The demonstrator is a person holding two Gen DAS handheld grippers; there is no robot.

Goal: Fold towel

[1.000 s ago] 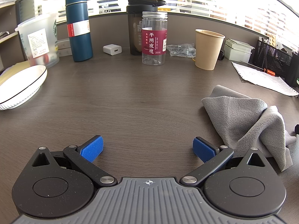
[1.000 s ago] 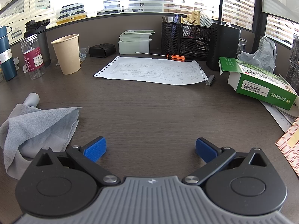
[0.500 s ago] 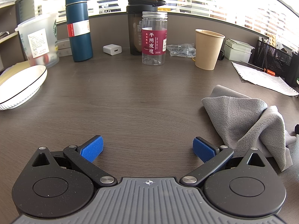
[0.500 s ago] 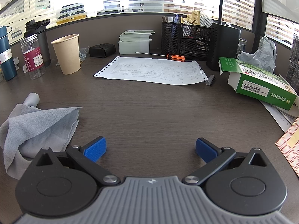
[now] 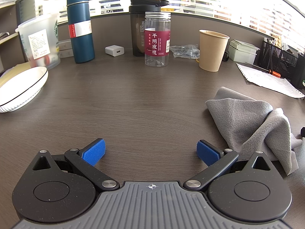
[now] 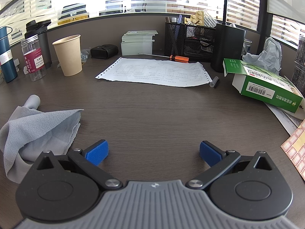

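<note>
Left claw: released, blue pads spread wide, nothing between them, bare desk under the gap.
Towel, left view: grey, crumpled in a loose heap, to the right of the claw, just beside the right pad, not touching it as far as I can tell.
Ahead of left claw: clear jar with red label, dark shaker bottle right behind it, white charger to their left.
Ahead left: blue flask, plastic tub, white plate at the far left.
Ahead right: paper cup, small plastic bag between cup and jar, printed sheet far right.
Right claw: released, pads wide apart, gripping nothing, over bare desk.
Towel, right view: left of the claw, rumpled, one edge running under the claw's left side; contact cannot be told.
Ahead of right claw: printed sheet, orange-handled screwdriver behind it, black mesh organiser further back.
Ahead left: paper cup, jar, black pouch.
Right of claw: green box, open flap, tilted.
</note>
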